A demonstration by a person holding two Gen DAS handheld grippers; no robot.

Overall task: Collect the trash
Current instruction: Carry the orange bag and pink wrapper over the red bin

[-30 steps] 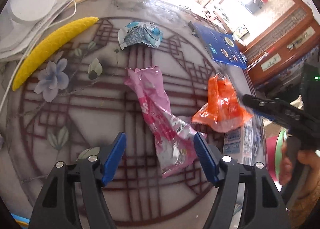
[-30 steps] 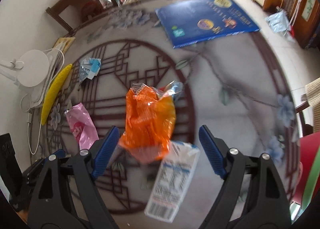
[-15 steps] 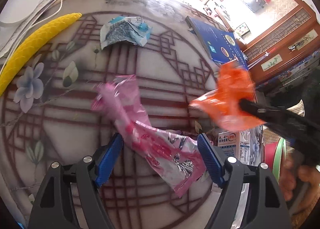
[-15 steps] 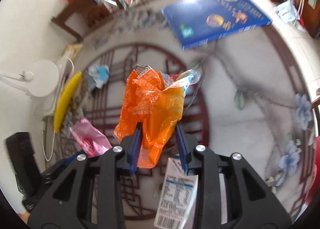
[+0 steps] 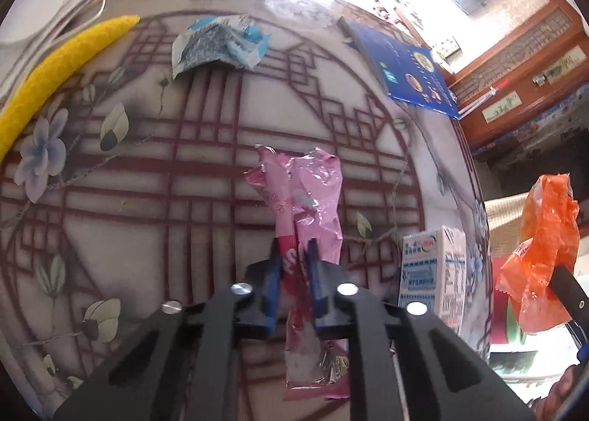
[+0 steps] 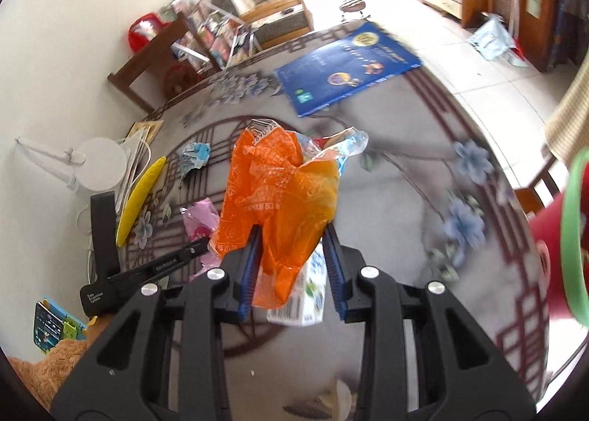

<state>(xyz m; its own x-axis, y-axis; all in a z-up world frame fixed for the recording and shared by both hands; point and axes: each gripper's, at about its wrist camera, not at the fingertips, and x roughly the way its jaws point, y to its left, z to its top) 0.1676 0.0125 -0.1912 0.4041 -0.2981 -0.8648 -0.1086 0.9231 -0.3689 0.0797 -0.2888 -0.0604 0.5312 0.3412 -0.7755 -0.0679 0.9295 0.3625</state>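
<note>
The orange wrapper (image 6: 283, 207) is pinched in the right tool (image 6: 292, 262), raised off the tabletop (image 6: 397, 200). A red bin with a green rim (image 6: 574, 248) shows at that frame's right edge, so the drop likely lies to the right, nearer this arm. The pink wrapper (image 5: 305, 207) stands upright, its long axis along the fingers of the left tool (image 5: 294, 262), which is clamped on it. Only the left view shows the milk carton (image 5: 430, 273) whole, lower right, and the blue wrapper (image 5: 217, 43), upper centre.
</note>
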